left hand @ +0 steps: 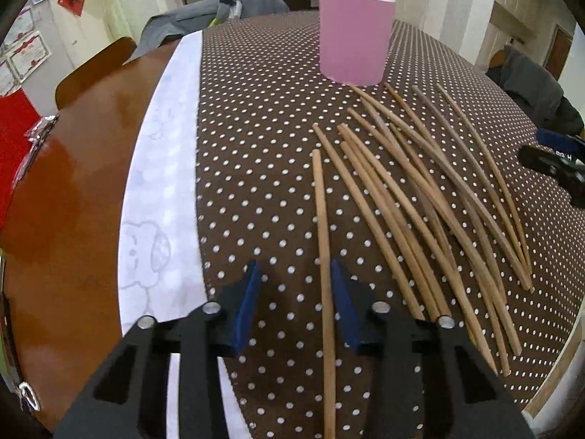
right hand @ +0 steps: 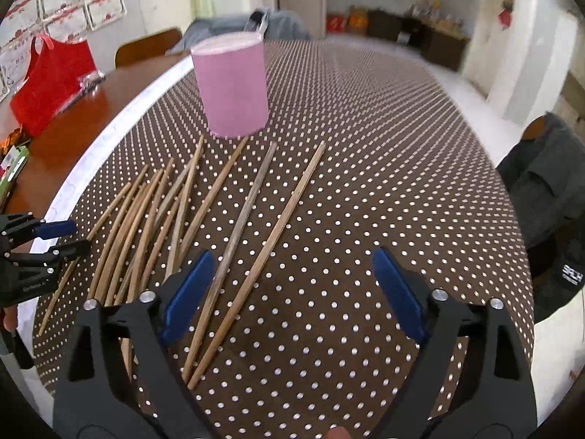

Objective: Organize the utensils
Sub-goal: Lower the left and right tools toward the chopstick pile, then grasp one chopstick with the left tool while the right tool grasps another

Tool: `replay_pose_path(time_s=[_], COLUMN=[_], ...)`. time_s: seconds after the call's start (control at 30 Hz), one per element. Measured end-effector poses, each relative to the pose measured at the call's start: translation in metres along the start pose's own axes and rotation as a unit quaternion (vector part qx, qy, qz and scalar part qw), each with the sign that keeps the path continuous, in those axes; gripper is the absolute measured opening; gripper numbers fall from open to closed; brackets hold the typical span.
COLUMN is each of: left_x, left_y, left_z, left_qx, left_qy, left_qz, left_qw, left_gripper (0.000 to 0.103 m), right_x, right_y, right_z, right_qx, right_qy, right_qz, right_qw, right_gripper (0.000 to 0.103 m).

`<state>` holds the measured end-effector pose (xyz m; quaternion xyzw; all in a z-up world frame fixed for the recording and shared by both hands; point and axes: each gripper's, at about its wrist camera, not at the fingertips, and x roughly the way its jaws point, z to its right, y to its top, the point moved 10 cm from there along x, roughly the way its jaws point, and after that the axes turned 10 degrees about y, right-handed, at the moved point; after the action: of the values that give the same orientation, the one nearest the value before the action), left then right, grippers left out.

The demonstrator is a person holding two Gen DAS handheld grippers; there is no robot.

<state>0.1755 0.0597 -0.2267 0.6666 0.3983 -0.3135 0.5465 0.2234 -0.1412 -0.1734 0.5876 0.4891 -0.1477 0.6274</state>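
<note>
Pink cup (left hand: 356, 36) beyond scattered chopsticks (left hand: 420, 197); left gripper (left hand: 296, 289) fingers narrowed astride one, right gripper (right hand: 292, 285) fingers wide.

Surface (left hand: 84, 168): brown wood, under a dotted brown cloth (left hand: 256, 146) bearing an upright pink cup (left hand: 353, 36) and scattered wooden chopsticks (left hand: 402, 190).

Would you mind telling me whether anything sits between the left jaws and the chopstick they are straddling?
Nothing visible does: the leftmost chopstick lies alone between the left gripper jaws, beside the right one, with the rest of the pile off to its right.
</note>
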Motion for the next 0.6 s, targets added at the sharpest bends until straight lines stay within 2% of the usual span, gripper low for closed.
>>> replay_pose_path(time_s=[0.07,0.1,0.13,0.27,0.4,0.5,0.53,0.57,0.6], left_x=[0.002,0.003,0.005,0.014,0.020,0.016,0.014,0.012,0.008], left_y=[0.005,0.008,0.013,0.029,0.044,0.057,0.062,0.067,0.073], left_z=[0.006,0.009,0.011,0.011,0.001,-0.002,-0.003,-0.004,-0.004], left_qx=[0.008,0.011,0.014,0.024,0.005,-0.012,-0.016,-0.020,-0.024], left_qy=[-0.013,-0.019,-0.022,-0.012,-0.003,-0.014,-0.015,-0.017,-0.020], left_qz=[-0.002,-0.002,-0.004,-0.006,-0.006,0.005,0.011,0.018,0.028], left_qw=[0.9999,0.9998,0.9997,0.9996,1.0000,0.9998,0.9997,0.9995,0.9991], left_gripper=[0.020,0.009,0.006,0.006,0.006,0.006,0.006,0.006,0.006], right_x=[0.010,0.016,0.020,0.037,0.049,0.056,0.057,0.058,0.062], right_y=[0.003,0.004,0.005,0.010,0.013,0.016,0.018,0.019,0.022], right_z=[0.006,0.009,0.011,0.019,0.025,0.029,0.030,0.030,0.029], right_qx=[0.007,0.014,0.021,0.035,0.055,0.058,0.059,0.061,0.062], right_qy=[0.009,0.014,0.021,0.032,0.041,0.035,0.033,0.035,0.039], right_qz=[-0.028,-0.047,-0.060,-0.118,-0.163,-0.185,-0.192,-0.198,-0.202], right_qw=[1.000,0.999,0.998,0.992,0.984,0.980,0.979,0.978,0.977], right_gripper=[0.075,0.072,0.068,0.059,0.051,0.044,0.040,0.031,0.030])
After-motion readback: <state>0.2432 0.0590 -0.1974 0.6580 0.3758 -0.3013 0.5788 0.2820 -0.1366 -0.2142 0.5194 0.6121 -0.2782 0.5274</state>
